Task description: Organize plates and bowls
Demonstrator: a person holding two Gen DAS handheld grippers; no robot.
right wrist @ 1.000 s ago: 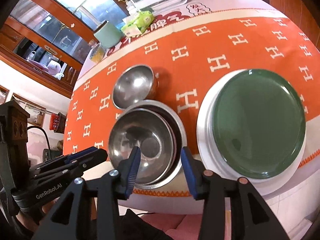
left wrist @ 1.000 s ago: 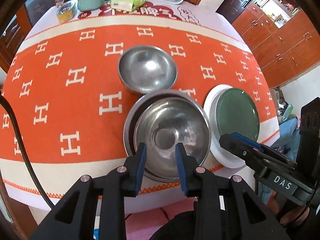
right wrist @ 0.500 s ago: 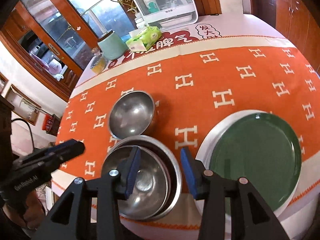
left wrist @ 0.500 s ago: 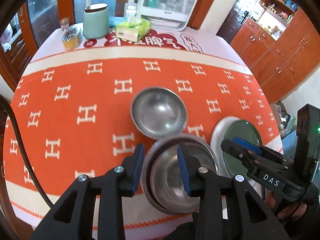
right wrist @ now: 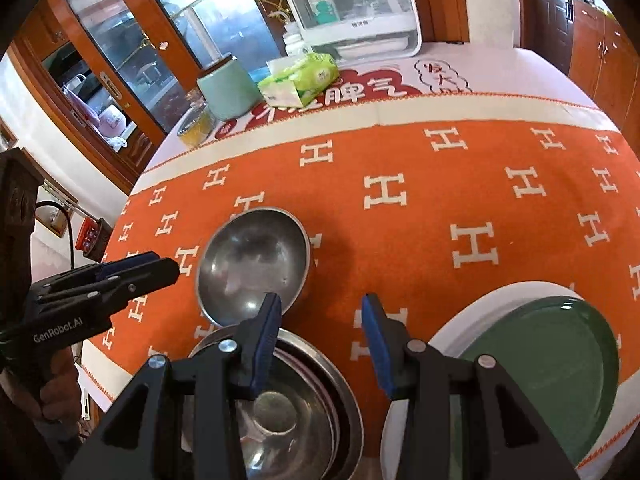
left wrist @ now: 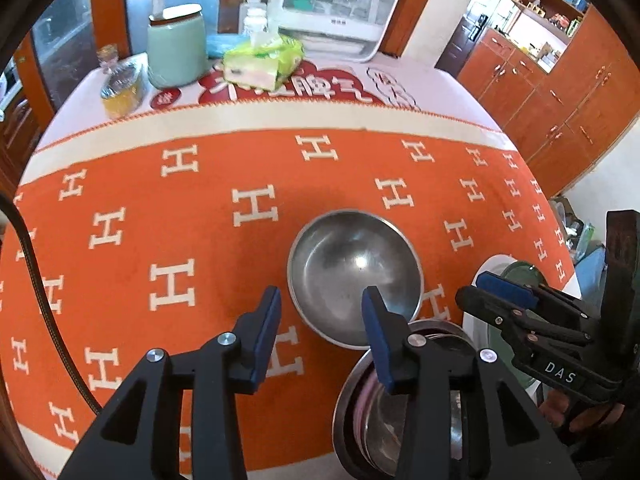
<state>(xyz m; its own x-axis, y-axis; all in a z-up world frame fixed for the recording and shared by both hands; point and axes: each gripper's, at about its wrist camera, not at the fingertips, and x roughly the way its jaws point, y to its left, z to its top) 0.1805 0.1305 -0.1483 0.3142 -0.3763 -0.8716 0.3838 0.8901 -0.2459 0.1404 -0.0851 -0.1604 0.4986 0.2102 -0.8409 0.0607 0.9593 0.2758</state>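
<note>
A single steel bowl (left wrist: 354, 276) (right wrist: 252, 264) stands on the orange cloth. Nearer the front edge sits a stack of nested steel bowls (left wrist: 404, 408) (right wrist: 288, 404). A green plate (right wrist: 544, 372) lies on a white plate (right wrist: 452, 328) at the right; both peek out in the left wrist view (left wrist: 520, 268). My left gripper (left wrist: 320, 330) is open and empty, above the cloth just left of the single bowl. My right gripper (right wrist: 320, 336) is open and empty, above the gap between the bowl stack and the plates.
At the back of the table stand a mint green canister (left wrist: 176, 52), a tissue pack (left wrist: 260, 64), a glass jar (left wrist: 120, 88) and a white appliance (left wrist: 336, 4). Wooden cabinets (left wrist: 560, 92) are at the right. The table's front edge is close below the bowl stack.
Both grippers have drawn back and up from the bowl stack; the view now takes in more of the table's far side. The left gripper has shifted left. The bowls and plates have not moved.
</note>
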